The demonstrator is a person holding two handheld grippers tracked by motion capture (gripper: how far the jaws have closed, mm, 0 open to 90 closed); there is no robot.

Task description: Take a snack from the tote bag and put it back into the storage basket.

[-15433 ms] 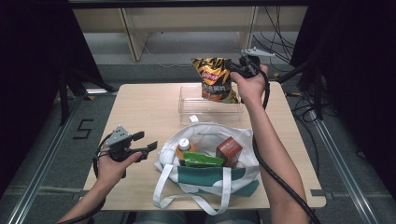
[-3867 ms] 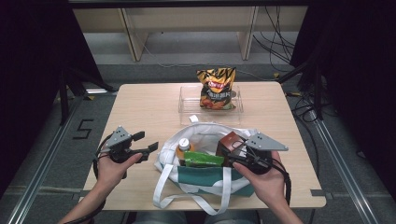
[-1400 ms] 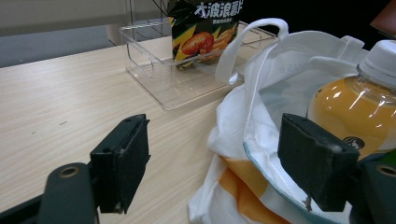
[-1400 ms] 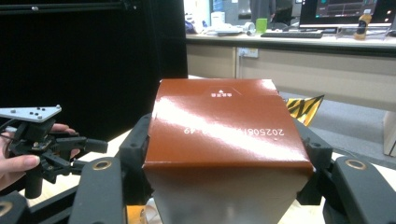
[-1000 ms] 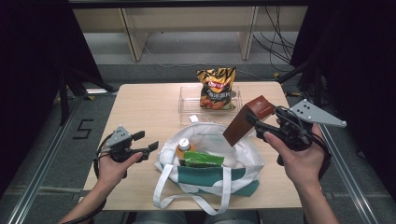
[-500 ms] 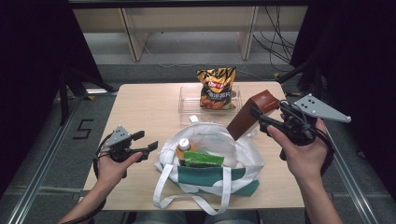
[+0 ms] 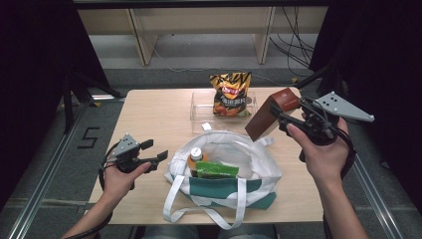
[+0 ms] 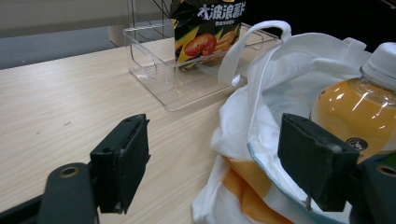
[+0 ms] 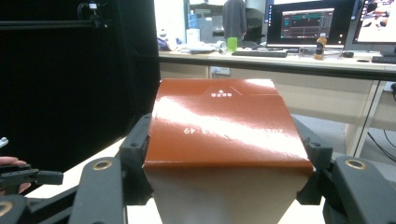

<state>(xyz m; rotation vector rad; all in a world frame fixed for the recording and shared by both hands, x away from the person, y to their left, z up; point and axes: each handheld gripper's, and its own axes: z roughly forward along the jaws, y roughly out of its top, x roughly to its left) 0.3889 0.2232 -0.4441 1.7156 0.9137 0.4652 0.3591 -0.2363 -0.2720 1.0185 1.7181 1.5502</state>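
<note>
Box [image 7: 271, 114] is hanging tilted in the air at 2 o'clock from the bag [image 7: 224, 172], right gripper [image 7: 286, 118] clamping its sides. Left gripper [image 7: 155, 151] is idling wide open, empty, at the bag's 9 o'clock. Bag is holding a bottle [image 7: 195, 158] and a green pack [image 7: 216, 170]; bin [image 7: 199, 110] is holding chips [image 7: 230, 94].

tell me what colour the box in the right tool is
Reddish brown box, clearest in the right gripper view.

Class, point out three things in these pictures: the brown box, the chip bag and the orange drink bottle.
brown box [image 9: 224, 126], right gripper view, glossy top face.
chip bag [image 7: 230, 94], high view, printed front.
orange drink bottle [image 8: 355, 112], left gripper view, orange body.
</note>
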